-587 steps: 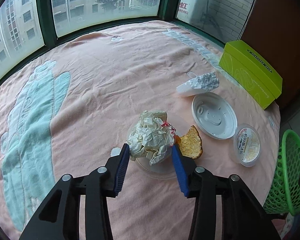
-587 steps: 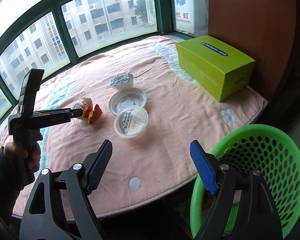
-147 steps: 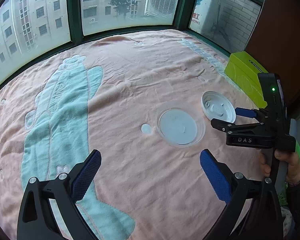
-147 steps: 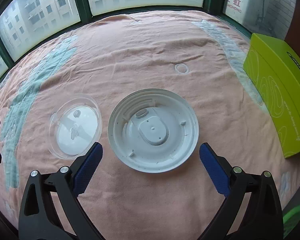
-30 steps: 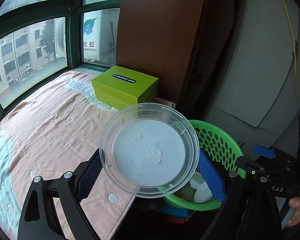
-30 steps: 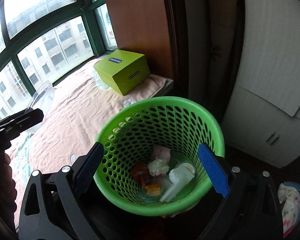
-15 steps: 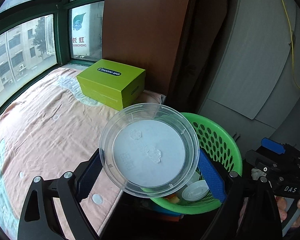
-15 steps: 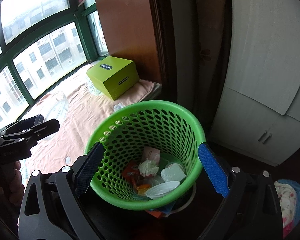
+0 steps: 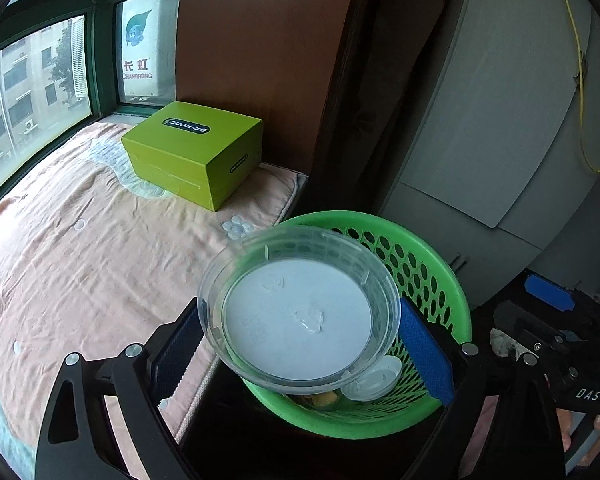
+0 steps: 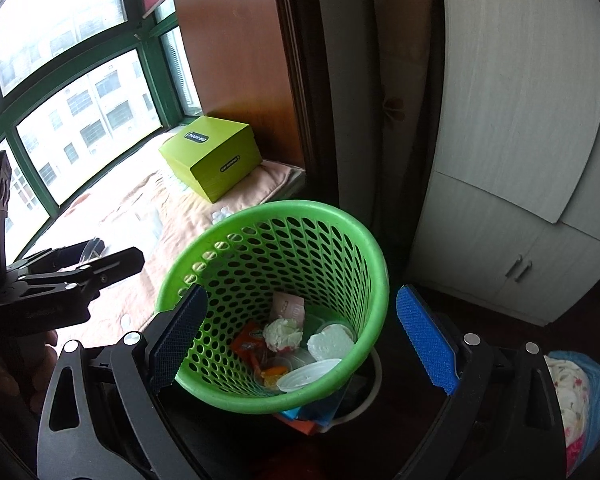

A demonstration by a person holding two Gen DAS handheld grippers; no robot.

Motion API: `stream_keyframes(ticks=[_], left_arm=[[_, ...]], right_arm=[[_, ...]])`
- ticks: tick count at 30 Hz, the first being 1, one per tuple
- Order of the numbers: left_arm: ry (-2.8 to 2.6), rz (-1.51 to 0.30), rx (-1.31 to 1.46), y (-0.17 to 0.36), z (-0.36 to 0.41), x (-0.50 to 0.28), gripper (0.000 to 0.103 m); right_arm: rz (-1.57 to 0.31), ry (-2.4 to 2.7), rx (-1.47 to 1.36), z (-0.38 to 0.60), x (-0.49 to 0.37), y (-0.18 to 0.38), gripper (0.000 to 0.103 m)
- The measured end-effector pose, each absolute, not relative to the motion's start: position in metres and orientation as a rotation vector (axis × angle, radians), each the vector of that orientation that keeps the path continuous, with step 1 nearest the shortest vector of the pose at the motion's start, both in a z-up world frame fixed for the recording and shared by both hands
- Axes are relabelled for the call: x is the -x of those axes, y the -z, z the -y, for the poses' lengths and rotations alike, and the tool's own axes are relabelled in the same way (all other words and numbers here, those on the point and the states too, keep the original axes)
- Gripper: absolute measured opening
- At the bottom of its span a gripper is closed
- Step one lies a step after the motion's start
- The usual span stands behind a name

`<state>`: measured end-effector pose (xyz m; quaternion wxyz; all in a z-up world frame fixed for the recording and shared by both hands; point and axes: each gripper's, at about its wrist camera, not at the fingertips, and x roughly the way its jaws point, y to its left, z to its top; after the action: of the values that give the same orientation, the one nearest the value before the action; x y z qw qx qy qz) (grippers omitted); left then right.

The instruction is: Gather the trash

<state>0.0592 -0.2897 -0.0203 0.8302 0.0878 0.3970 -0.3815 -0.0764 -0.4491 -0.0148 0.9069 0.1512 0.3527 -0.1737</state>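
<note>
1. The left tongs [image 9: 300,344] are gripping a clear plastic lid [image 9: 298,316] across its width, the blue pads pressing on opposite sides of its rim, and are holding it above the near edge of the green basket [image 9: 428,264].
2. The lid is tilting with its hollow face toward the camera, probably so that it will slide straight down into the basket once the pads are letting go.
3. The right tongs [image 10: 300,336] are hanging wide open and holding nothing, just over the basket mouth, which suggests they are standing clear to leave room for the drop.
4. The basket is sitting on the floor just beside the end of the cushioned window seat [image 9: 80,264], a handy spot for carrying trash across in one short swing.
5. In the right wrist view, trash is already lying at the bottom: a crumpled paper ball [image 10: 283,334], an orange wrapper [image 10: 249,338] and a white round lid [image 10: 310,376].
6. A green box [image 9: 192,148] is resting at the far end of the seat, well apart from the basket; whether it counts as trash is unclear.
7. The held lid is covering most of the basket's inside in the left wrist view, so the landing spot is hard to judge there.
8. In the right wrist view the left tongs are showing only side-on, and the lid is barely visible as a faint clear edge.
</note>
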Motion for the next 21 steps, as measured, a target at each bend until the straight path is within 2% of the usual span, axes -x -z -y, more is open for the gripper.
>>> stream_keyframes(ticks=[9, 21], left_arm=[[0.808, -0.843, -0.186, 0.019, 0.289, -0.055, 0.096], [0.67, -0.813, -0.164, 0.004, 0.245, -0.066, 0.096]], right_arm=[[-0.726, 0.346, -0.314, 0.446, 0.076, 0.013, 0.094], [-0.724, 0.274, -0.302, 0.425, 0.06, 0.009, 0.094]])
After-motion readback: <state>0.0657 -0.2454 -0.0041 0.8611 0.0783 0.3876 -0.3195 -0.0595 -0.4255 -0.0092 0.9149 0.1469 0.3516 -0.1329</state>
